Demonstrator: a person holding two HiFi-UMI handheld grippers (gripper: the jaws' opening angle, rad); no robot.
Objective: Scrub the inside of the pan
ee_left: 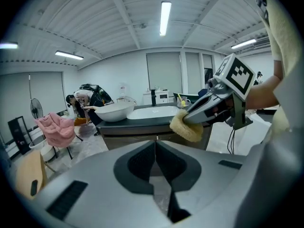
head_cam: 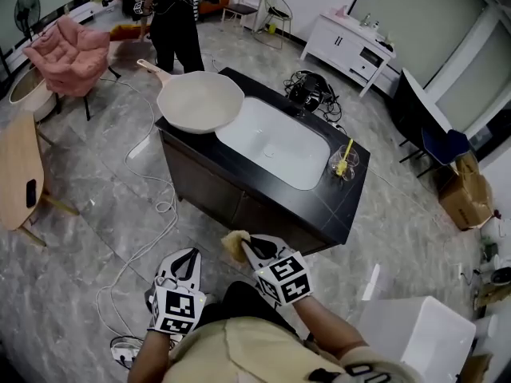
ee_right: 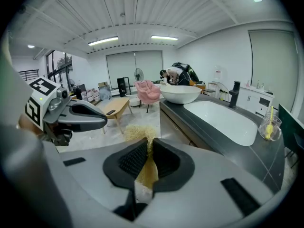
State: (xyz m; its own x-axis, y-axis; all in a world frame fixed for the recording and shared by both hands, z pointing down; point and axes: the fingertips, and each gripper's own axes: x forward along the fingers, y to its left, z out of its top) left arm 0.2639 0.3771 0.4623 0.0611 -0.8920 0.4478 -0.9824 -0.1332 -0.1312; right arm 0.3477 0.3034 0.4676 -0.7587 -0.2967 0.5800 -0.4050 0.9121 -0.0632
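Observation:
A cream-white pan [head_cam: 201, 100] with a pale handle rests on the left end of a black counter [head_cam: 339, 206]; it also shows in the left gripper view [ee_left: 114, 112] and the right gripper view [ee_right: 180, 93]. My right gripper [head_cam: 243, 244] is shut on a tan loofah scrubber [head_cam: 234, 245], seen pinched between its pads [ee_right: 142, 163] and from the side [ee_left: 188, 127]. It hovers in front of the counter, well short of the pan. My left gripper [head_cam: 190, 260] is shut and empty, lower left of the right one.
A white sink [head_cam: 275, 142] lies beside the pan. A glass with a yellow brush [head_cam: 344, 161] stands at the counter's right end. A person [head_cam: 172, 18] bends behind the counter. Cables [head_cam: 144, 238] trail on the floor; a pink chair [head_cam: 70, 53] and wooden table [head_cam: 20, 174] are left.

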